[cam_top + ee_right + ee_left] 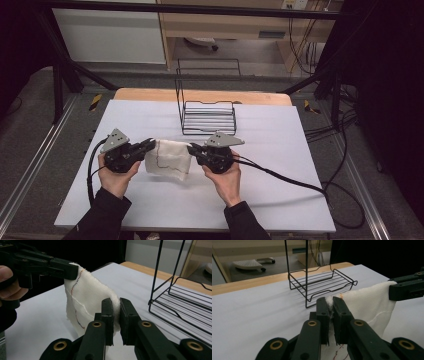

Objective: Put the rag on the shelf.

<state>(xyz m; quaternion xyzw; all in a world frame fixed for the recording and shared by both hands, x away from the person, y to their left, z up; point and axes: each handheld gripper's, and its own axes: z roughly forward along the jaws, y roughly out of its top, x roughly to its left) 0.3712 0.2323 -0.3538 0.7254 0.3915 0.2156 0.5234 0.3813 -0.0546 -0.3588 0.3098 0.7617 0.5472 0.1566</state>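
A white cloth (169,159) with a thin stitched line hangs between both grippers, a little above the white table sheet (125,200). My left gripper (153,144) is shut on the cloth's left top corner; in the left gripper view the cloth (372,302) is pinched at the gripper's tips (331,302). My right gripper (190,149) is shut on the right top corner, and in the right gripper view the cloth (87,302) drapes from its tips (115,305) across to the other gripper (72,271). The cloth sags loosely in the middle.
A black wire rack (208,116) with a tall wire back stands just behind the cloth at the table's middle. The wooden table edge (150,94) runs along the far side. Cables (290,181) trail from the right gripper across the sheet.
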